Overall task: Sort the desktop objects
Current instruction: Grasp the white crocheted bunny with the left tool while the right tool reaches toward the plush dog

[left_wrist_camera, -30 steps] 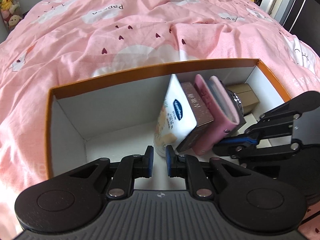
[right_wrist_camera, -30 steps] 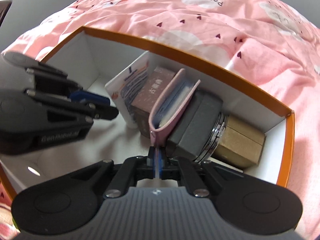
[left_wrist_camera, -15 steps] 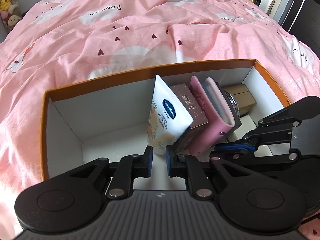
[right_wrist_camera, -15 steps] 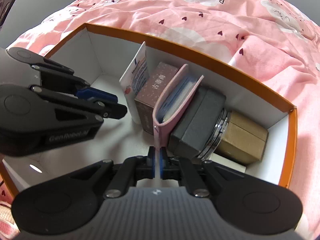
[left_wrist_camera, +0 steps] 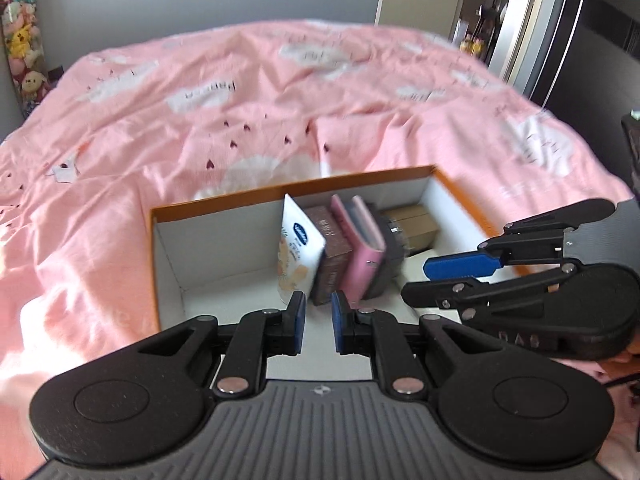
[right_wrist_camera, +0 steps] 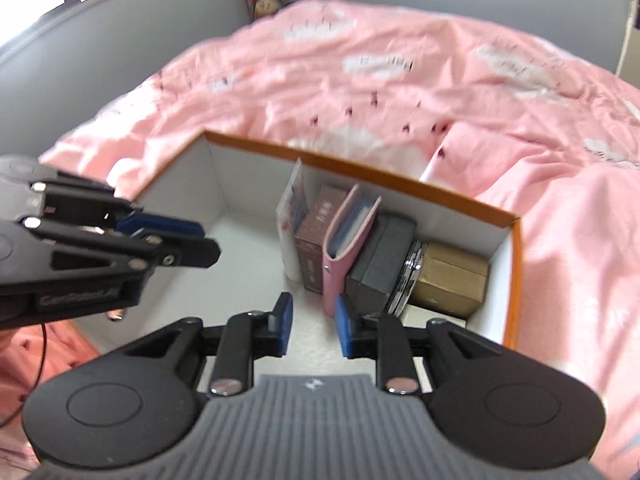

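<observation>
Blurred bedspread [left_wrist_camera: 224,168], box [left_wrist_camera: 240,204] — near wall hidden, claws cropped

The box [left_wrist_camera: 224,206] sits on the bed [left_wrist_camera: 160,120]. Inside it, a row of things stands packed together along the far wall toward the right end: a tube [left_wrist_camera: 298,252] leftmost, then a small carton [left_wrist_camera: 332,248], a wallet [left_wrist_camera: 364,256], a case [right_wrist_camera: 384,256], and a squat package [right_wrist_camera: 448,280] in the right corner. The box's left part holds nothing. Plush toys [left_wrist_camera: 22,52] sit beyond the bed's far left corner.
</observation>
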`<state>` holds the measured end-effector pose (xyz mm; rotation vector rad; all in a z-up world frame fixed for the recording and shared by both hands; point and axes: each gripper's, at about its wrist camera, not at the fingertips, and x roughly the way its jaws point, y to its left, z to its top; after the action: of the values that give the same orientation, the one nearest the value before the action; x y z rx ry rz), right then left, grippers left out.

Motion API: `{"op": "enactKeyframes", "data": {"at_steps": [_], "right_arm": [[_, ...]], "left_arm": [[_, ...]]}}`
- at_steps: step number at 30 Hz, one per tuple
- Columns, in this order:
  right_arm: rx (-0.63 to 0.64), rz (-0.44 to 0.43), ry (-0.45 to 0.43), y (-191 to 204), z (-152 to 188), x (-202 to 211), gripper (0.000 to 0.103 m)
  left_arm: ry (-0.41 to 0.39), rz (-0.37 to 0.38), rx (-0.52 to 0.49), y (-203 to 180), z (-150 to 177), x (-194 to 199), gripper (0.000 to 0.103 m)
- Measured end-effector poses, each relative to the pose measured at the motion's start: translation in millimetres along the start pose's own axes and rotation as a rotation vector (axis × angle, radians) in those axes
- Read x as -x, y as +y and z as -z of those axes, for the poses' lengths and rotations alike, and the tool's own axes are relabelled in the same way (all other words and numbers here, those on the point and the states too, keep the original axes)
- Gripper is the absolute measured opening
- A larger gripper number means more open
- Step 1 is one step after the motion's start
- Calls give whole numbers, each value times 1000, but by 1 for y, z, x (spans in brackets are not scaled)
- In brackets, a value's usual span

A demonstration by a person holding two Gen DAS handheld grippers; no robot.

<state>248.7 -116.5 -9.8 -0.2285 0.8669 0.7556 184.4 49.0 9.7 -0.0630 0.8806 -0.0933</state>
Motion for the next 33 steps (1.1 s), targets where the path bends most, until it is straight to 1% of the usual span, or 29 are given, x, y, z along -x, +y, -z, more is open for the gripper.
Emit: {"op": "enactKeyframes", "data": {"at_steps": [2, 4, 6, 10, 13, 14, 17, 18, 19, 21, 22, 23, 24, 28, 30, 33], "right_arm": [[-25, -4, -43, 4, 8, 20, 34], [-48, -5, -73, 8, 19, 37, 35], [-70, -2, -85, 12, 31, 49, 36], [-95, 36, -62, 21, 62, 60, 37], [-61, 99, -67, 33, 84, 67, 45], [-55, 112, -58, 36, 89, 69, 45], [-55, 78, -38, 43, 105, 74, 45], [-50, 73, -28, 45, 110, 76, 45], [-41, 76, -16, 48, 115, 77, 45], [-24, 90, 5, 51, 122, 78, 46], [-12, 86, 10, 53, 124, 78, 47], [1, 72, 13, 55, 127, 78, 50], [16, 47, 19, 58, 129, 78, 50], [105, -82, 59, 78, 133, 71, 50], [145, -131, 83, 90, 135, 68, 50], [223, -181, 108, 110, 140, 62, 50]], "left_arm": [[-26, 10, 11, -3, 8, 20, 15], [-33, 20, 15, -4, 18, 36, 16], [-31, 31, 21, -6, 29, 47, 18], [5, 24, 48, -8, 52, 59, 19], [39, 17, 61, -8, 71, 62, 19], [47, 18, 59, -7, 77, 64, 19], [62, 28, 53, -9, 92, 70, 19], [72, 31, 53, -10, 96, 73, 22], [84, 31, 52, -11, 100, 76, 28], [118, 15, 27, -15, 106, 79, 39], [133, 2, 8, -18, 110, 81, 42], [147, -8, -9, -19, 114, 83, 44], [161, -16, -17, -20, 118, 84, 47], [263, -27, 5, -17, 135, 86, 47], [285, -27, -10, -19, 143, 90, 47], [307, -18, -45, -26, 152, 95, 47]]}}
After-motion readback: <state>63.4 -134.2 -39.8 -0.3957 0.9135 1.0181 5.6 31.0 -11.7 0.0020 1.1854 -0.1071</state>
